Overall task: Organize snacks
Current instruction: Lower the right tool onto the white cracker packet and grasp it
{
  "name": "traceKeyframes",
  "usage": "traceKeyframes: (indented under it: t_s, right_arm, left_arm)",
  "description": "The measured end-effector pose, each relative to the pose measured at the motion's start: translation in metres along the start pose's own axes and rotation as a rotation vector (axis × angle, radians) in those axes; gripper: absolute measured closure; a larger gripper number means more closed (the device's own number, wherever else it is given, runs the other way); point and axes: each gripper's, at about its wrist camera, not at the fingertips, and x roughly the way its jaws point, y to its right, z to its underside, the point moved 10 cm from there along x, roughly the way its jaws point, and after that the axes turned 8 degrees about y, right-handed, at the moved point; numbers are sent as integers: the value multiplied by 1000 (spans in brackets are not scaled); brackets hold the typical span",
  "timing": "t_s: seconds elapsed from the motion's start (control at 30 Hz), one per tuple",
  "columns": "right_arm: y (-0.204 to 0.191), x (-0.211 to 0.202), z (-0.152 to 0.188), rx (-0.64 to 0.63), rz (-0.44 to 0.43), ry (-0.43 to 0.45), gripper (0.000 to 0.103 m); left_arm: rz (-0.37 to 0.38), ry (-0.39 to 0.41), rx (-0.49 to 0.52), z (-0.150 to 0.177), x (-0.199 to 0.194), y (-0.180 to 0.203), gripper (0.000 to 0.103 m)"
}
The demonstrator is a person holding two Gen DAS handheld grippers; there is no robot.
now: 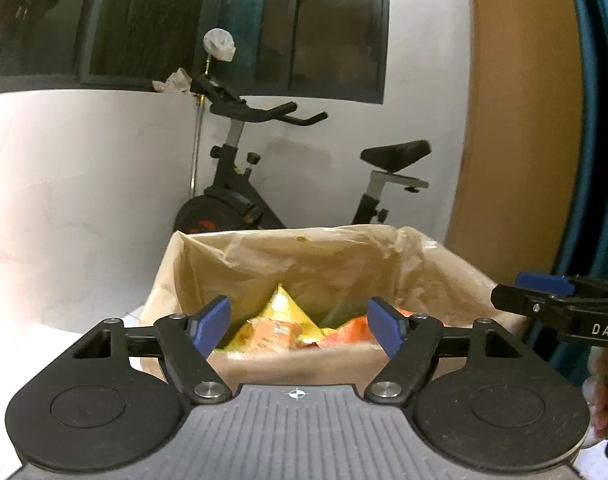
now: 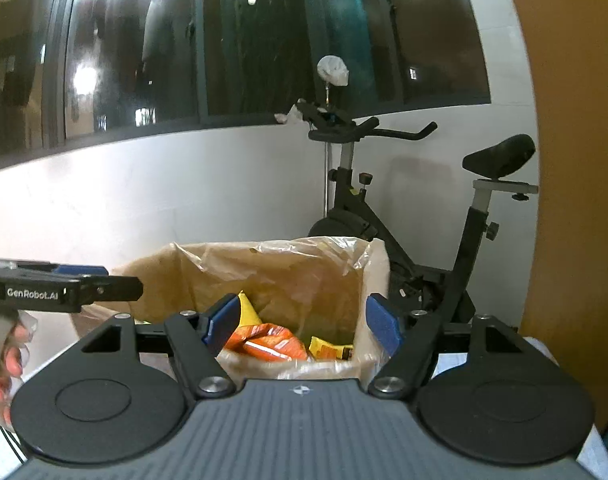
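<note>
A cardboard box lined with clear plastic stands straight ahead; it also shows in the right wrist view. Inside lie a yellow snack packet, orange snack packets and, in the right wrist view, an orange packet and a yellow one. My left gripper is open and empty, just before the box's near wall. My right gripper is open and empty, at the box's near wall. Each gripper shows from the side in the other's view: the right gripper, the left gripper.
A black exercise bike stands behind the box against a white wall, also in the right wrist view. Dark windows run above. An orange-brown panel is at the right. A white surface lies under the box.
</note>
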Motion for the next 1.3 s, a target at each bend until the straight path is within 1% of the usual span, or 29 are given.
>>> traceKeyframes:
  t_s: [0.1,0.2,0.3,0.47,0.57,0.73,0.83,0.93,1.03,1.07,1.13,1.23,1.3]
  right_arm:
    - [3,-19,1,17,7,3,31]
    - [5,-35,9,20,16,-9,31]
    - [7,-46,24,14,27,-34,31]
    - [14,-55,56,53,55,-92,31]
    - [18,-57,80,71,69,-147,31]
    - [18,-57,132,70,66,-304,31]
    - [17,-60,157,26,71,-377,31]
    - [19,-65,174,-46,92,-422,30]
    - [25,-70,182,-106,98,-457,22]
    - [26,-72,185,-125,99,-469,22]
    - [27,-76,192,-160,87,-500,21]
    - [26,-79,205,-212,69,-545,17]
    - [24,-77,211,-257,60,-568,17]
  left_arm:
    - [17,9,-40,4,-11,2,24]
    - [11,23,-41,10,-19,4,18]
    - [8,3,-33,22,-25,9,18]
    - [34,-17,-24,44,-35,17,19]
    - [36,-62,-15,64,-32,21,19]
    - [31,-120,-19,90,-30,21,20]
    - [26,-150,-12,103,-28,23,20]
    - [33,-177,-13,113,-25,25,20]
    - [37,-193,-23,120,-25,24,20]
    - [38,-195,-25,123,-27,25,20]
    - [41,-200,-33,126,-27,25,21]
    - [46,-205,-43,129,-28,24,21]
    - [49,-208,-48,130,-28,25,21]
